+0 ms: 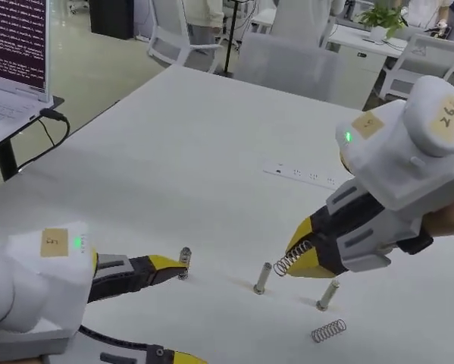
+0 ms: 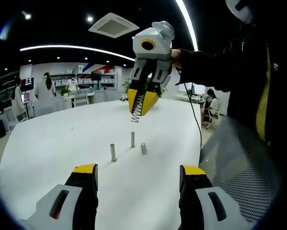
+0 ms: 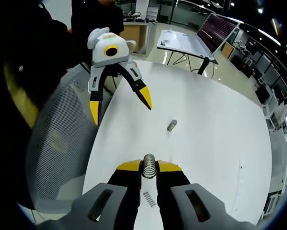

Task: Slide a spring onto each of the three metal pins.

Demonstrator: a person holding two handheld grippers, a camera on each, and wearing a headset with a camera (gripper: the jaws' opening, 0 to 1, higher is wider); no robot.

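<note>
Three pins (image 2: 132, 140) stand in a row on the white counter (image 1: 211, 152). Just above the middle pin (image 1: 262, 278) hangs the right gripper (image 1: 293, 254), its jaws pinched narrow on a spring (image 1: 281, 265) whose lower end is close over that pin but clear of it. A loose spring (image 1: 329, 331) lies flat to the right of the middle pin, just past the right-hand pin (image 1: 327, 294). Left of the middle pin, the left gripper (image 2: 139, 170) has its jaws spread wide and empty, one tip beside the outer pin (image 1: 185, 263), which looks ribbed.
</note>
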